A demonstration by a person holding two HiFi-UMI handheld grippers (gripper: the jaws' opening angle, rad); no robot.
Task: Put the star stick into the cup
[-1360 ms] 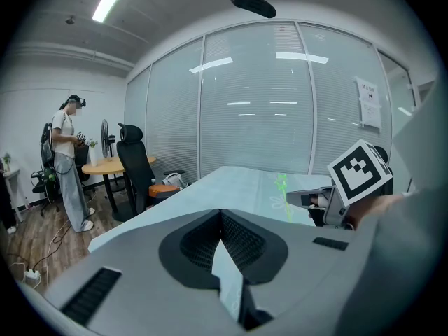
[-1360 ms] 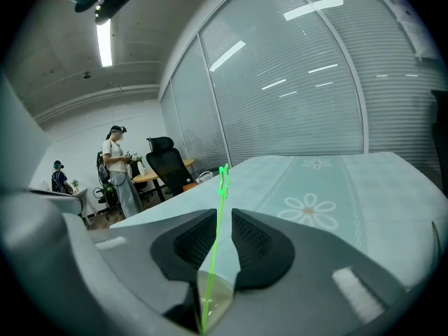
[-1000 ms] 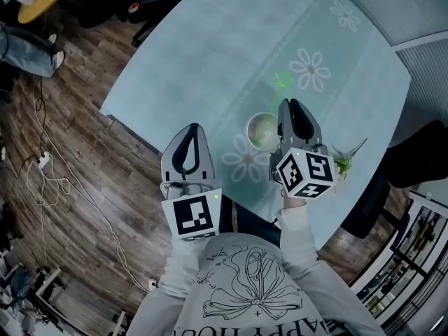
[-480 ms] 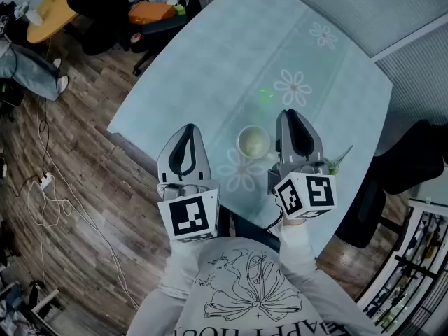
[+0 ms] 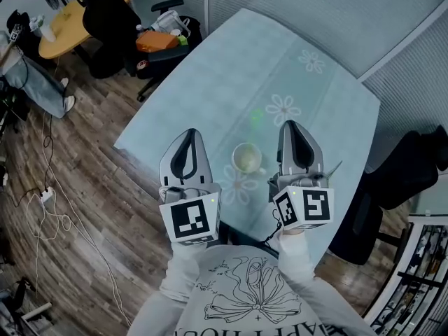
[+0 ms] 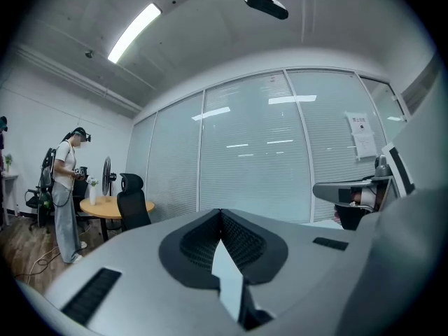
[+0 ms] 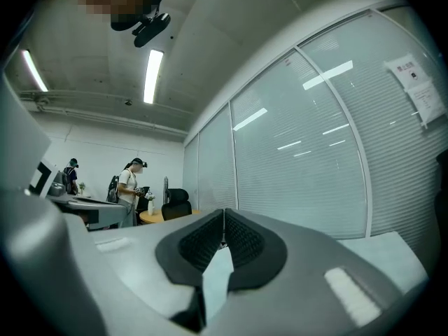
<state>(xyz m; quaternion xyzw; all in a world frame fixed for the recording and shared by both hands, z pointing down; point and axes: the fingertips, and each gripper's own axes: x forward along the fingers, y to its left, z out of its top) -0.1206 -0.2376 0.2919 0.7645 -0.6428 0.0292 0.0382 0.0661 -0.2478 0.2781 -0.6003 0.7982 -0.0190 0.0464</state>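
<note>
Head view: pale flowered table [image 5: 231, 68] on wood floor [image 5: 105, 222]; cup [image 5: 246, 158] between left tool [image 5: 190, 134] and right tool [image 5: 292, 127], both pressed together, empty.

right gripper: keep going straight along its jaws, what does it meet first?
Nothing near. The right gripper, shut and empty, points level above the table, cup off to its left; first in line looks like the glass partition, depth unclear.

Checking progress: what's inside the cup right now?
The cup shows only a pale interior; nothing pokes above its rim. Its bottom is too small to judge.
</note>
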